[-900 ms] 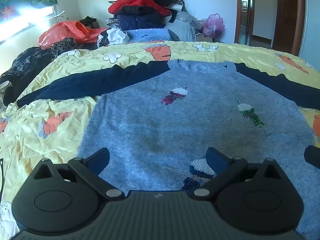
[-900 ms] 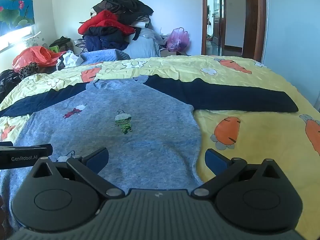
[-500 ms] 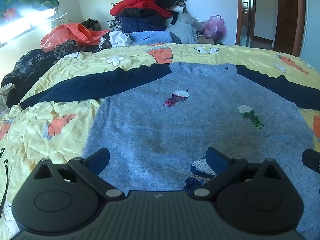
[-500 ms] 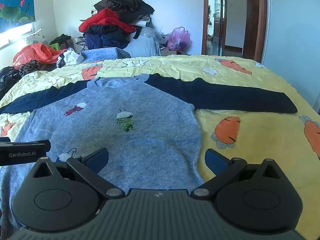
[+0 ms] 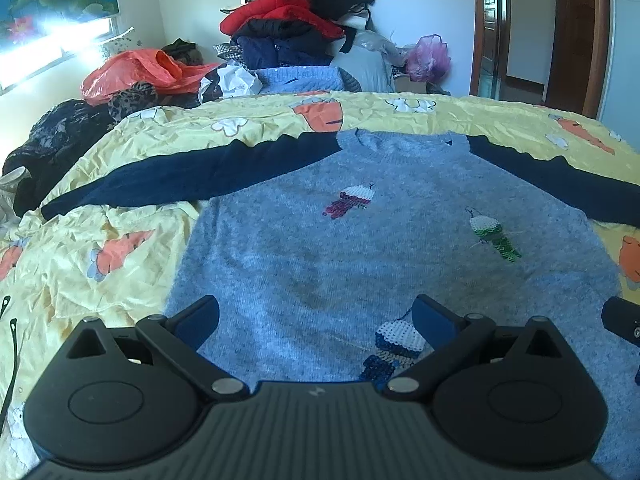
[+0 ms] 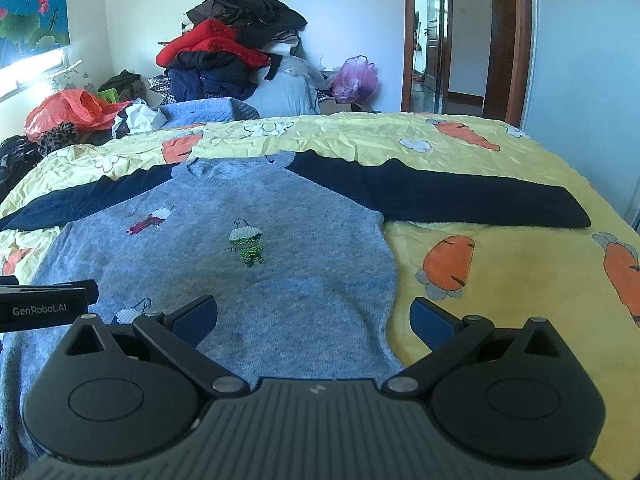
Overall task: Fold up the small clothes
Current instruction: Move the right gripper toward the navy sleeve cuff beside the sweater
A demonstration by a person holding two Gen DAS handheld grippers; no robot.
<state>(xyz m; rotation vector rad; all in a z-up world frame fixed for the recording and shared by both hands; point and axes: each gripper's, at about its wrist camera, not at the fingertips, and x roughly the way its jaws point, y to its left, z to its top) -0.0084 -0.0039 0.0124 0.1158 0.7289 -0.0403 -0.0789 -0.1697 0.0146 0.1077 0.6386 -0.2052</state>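
Observation:
A small grey-blue sweater point(image 5: 360, 248) with navy sleeves lies flat, face up, on the yellow carrot-print bedspread point(image 5: 100, 264); it also shows in the right wrist view point(image 6: 260, 264). Its left sleeve point(image 5: 180, 176) and right sleeve point(image 6: 460, 196) are spread sideways. My left gripper point(image 5: 316, 316) is open and empty above the hem on the left side. My right gripper point(image 6: 314, 316) is open and empty above the hem's right edge. Each gripper shows at the edge of the other's view.
A heap of clothes point(image 5: 296, 28) is piled at the far end of the bed, with an orange plastic bag point(image 5: 132, 72) and dark clothing point(image 5: 52, 140) at the left. A purple bag point(image 6: 356, 80) and a doorway point(image 6: 448, 40) lie at the back right.
Both grippers have drawn back a little toward the hem and risen slightly; the sweater has not moved. Both stay open.

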